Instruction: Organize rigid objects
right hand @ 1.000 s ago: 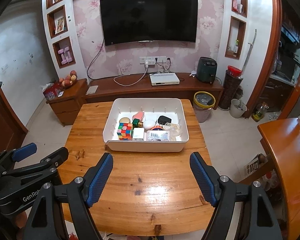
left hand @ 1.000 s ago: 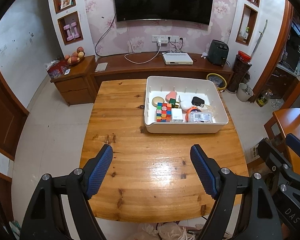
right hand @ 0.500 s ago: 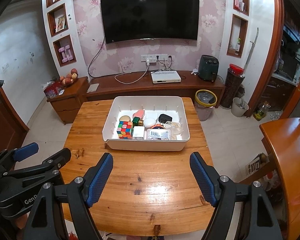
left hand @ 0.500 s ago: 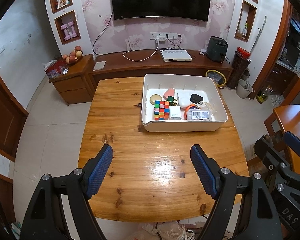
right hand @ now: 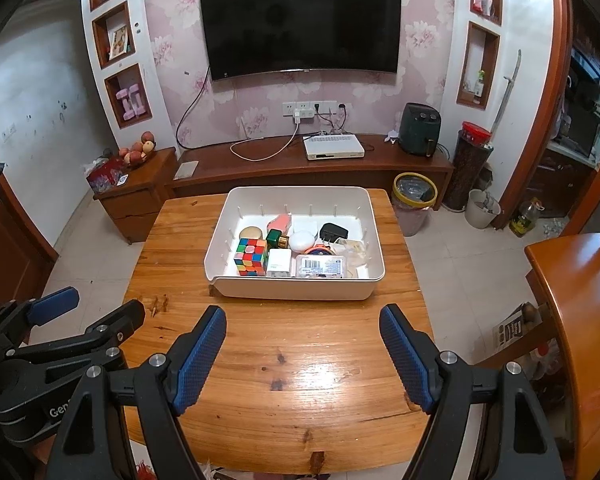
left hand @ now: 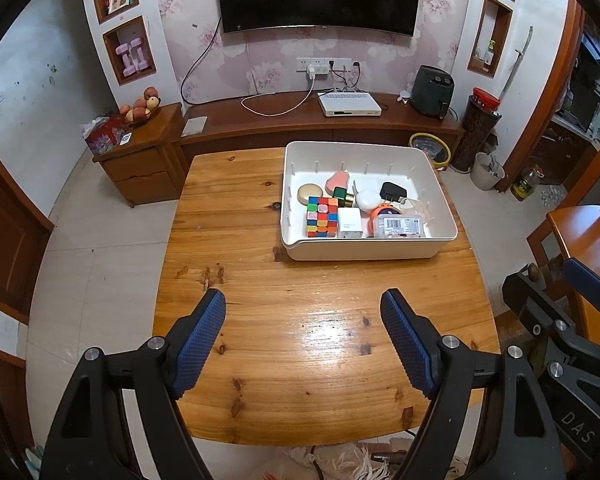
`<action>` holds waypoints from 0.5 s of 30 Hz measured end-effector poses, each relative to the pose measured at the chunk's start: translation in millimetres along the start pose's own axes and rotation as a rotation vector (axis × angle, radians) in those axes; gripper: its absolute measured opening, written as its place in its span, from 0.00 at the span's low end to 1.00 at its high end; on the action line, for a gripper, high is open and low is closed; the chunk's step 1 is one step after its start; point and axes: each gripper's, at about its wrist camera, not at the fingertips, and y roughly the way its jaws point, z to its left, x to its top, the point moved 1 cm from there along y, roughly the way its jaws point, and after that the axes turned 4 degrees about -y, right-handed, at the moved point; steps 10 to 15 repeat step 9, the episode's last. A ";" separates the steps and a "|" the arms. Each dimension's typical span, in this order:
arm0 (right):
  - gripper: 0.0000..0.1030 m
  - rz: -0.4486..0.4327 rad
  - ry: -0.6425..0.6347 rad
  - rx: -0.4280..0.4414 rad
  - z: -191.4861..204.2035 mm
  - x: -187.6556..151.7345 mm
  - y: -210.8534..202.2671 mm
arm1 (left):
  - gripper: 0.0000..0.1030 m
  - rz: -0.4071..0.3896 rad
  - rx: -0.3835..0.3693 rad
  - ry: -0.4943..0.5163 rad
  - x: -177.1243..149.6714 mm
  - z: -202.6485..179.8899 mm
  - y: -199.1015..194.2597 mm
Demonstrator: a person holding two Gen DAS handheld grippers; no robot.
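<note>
Both the left gripper [left hand: 303,334] and right gripper [right hand: 302,346] hang empty with fingers wide above the bare near half of the wooden table [left hand: 260,280]. The white bin [right hand: 300,290] sits toward the far edge, long axis crosswise, holding small hard items including a puzzle cube [right hand: 251,256]. The cube appears light, stiff and square-sided; opposite flat faces should offer the surest hold.
</note>
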 end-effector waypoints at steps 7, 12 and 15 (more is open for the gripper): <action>0.77 0.008 -0.006 -0.001 2.4 2.4 5.4 | 0.80 0.008 0.001 -0.011 1.6 3.6 5.9; 0.77 0.007 -0.007 -0.001 2.1 2.5 6.3 | 0.80 0.013 0.003 -0.014 1.8 4.2 7.6; 0.77 0.007 -0.007 -0.001 2.1 2.5 6.3 | 0.80 0.013 0.003 -0.014 1.8 4.2 7.6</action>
